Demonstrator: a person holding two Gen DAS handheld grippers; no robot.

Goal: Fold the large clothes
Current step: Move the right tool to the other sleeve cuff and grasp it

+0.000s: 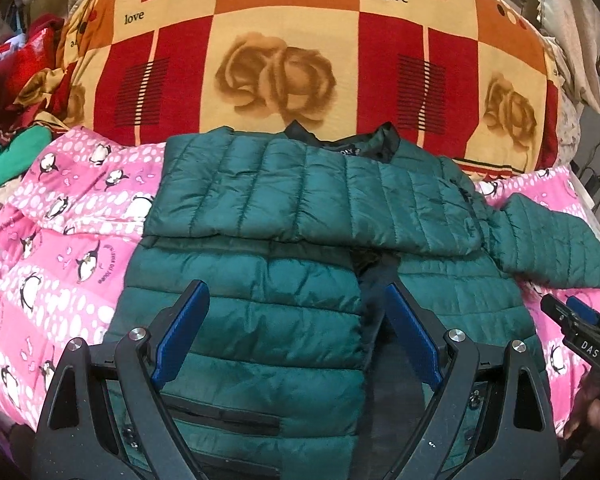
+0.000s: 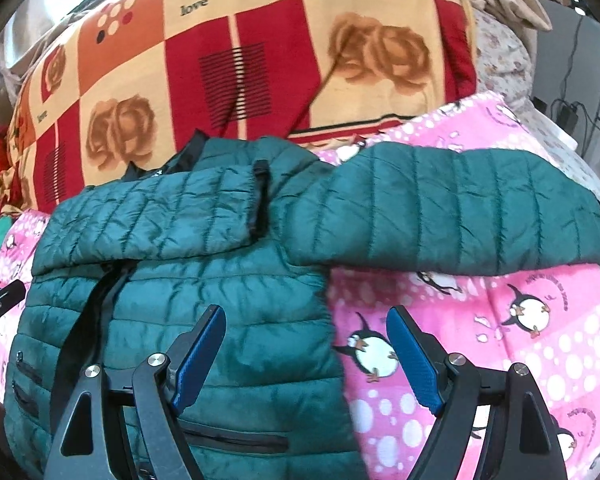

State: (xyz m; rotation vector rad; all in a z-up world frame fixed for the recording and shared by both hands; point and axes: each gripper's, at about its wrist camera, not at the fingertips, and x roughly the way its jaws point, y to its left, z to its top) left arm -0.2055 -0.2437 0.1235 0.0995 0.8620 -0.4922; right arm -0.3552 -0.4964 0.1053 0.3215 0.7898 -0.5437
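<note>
Pink penguin-print bedding (image 1: 60,216) covers the bed, with a red, orange and cream rose-patterned blanket (image 1: 276,60) piled behind it and a heap of red and green cloth (image 1: 8,80) at the far left, too distorted to identify. On the bedding lies a dark green quilted jacket (image 1: 260,280), front up, its hem cut off by the lower frame edge. One sleeve (image 1: 300,188) is folded across the chest, partly hiding the collar label; the other sleeve (image 2: 460,208) stretches out flat to the right over the bedding. Above the jacket's body the left gripper (image 1: 296,308) hangs with jaws spread wide, holding nothing. Over the jacket's right edge, the right gripper (image 2: 306,332) is likewise wide open and empty.
</note>
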